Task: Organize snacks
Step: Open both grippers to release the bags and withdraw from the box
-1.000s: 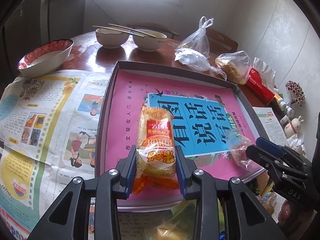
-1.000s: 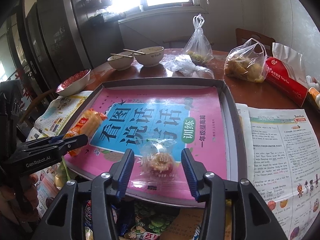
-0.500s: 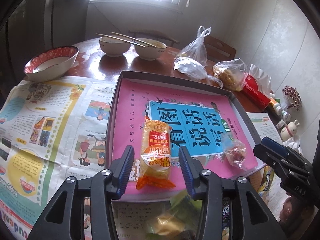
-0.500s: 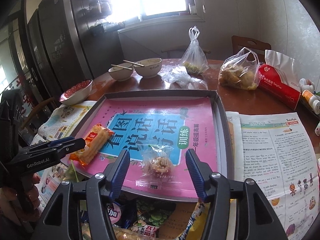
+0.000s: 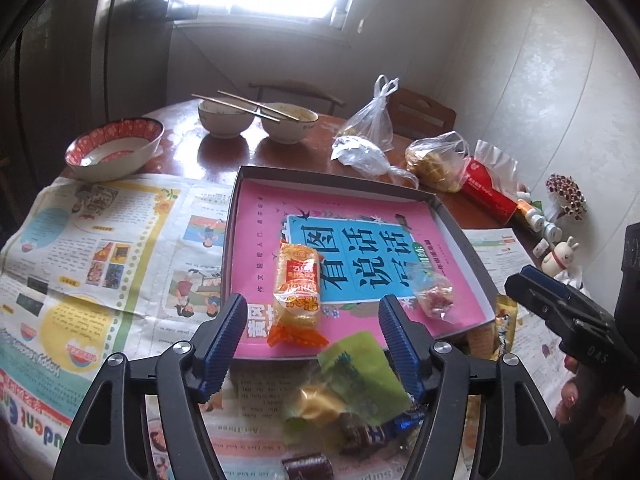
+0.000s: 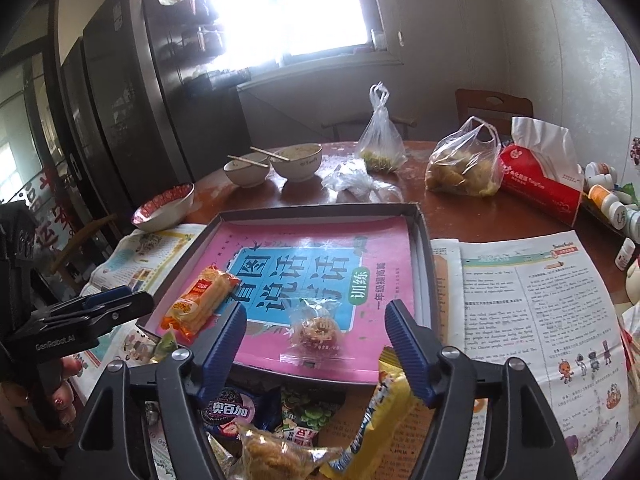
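Orange-wrapped rice crackers [image 5: 297, 288] and a clear-bagged pastry [image 6: 318, 330] lie in the grey tray [image 5: 460, 236] on its pink book cover. Both jaws have just been opening: the left claw [image 5: 310, 344] and right claw [image 6: 312, 344] stand wide, gripping nothing.

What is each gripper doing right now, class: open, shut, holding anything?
Left gripper: open, jaws just widened off the orange rice-cracker packet.
Right gripper: open, jaws just widened off the clear-wrapped round cookie.
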